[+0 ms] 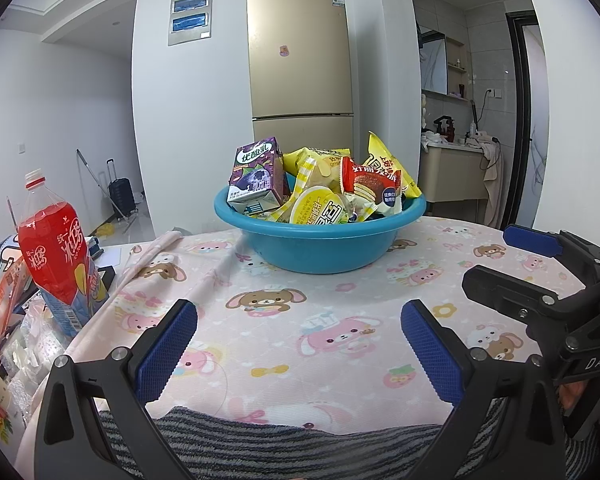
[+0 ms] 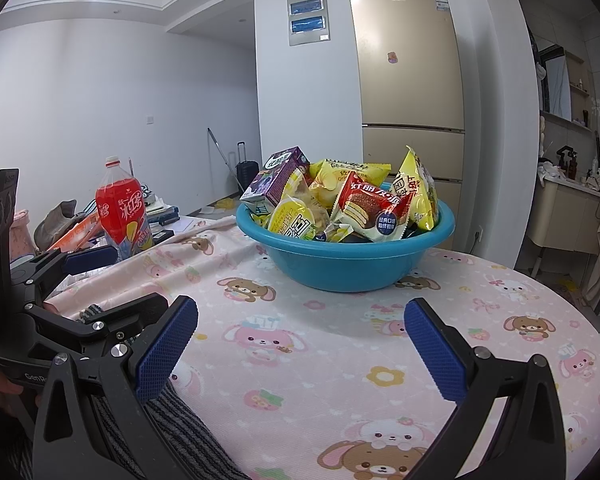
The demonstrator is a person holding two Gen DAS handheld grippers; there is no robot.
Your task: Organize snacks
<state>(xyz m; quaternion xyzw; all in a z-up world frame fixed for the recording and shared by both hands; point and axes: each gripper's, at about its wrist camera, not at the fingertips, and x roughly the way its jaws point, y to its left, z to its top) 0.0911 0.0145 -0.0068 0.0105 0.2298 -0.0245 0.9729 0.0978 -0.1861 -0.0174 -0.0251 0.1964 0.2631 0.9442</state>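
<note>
A blue plastic basin [image 1: 320, 248] [image 2: 348, 264] sits on a round table with a pink cartoon cloth [image 1: 300, 320] [image 2: 340, 352]. It is heaped with snacks: a purple drink carton [image 1: 256, 176] [image 2: 280, 178], a red chocolate-pie pack [image 1: 370, 184] [image 2: 370, 204], yellow bags [image 1: 384, 160] [image 2: 418, 188] and a round yellow cup [image 1: 318, 210] [image 2: 294, 218]. My left gripper [image 1: 300, 340] hovers open over the cloth, well short of the basin, holding nothing. My right gripper [image 2: 302, 340] is open too, empty, beside the left one [image 2: 100, 280], which shows at the left edge.
A red drink bottle [image 1: 56, 252] [image 2: 122, 208] stands among clutter off the table's left side. A striped grey cloth [image 1: 280, 448] lies at the near edge. A gold fridge [image 1: 300, 60] stands behind. The right gripper [image 1: 540, 272] shows at the left wrist view's right edge.
</note>
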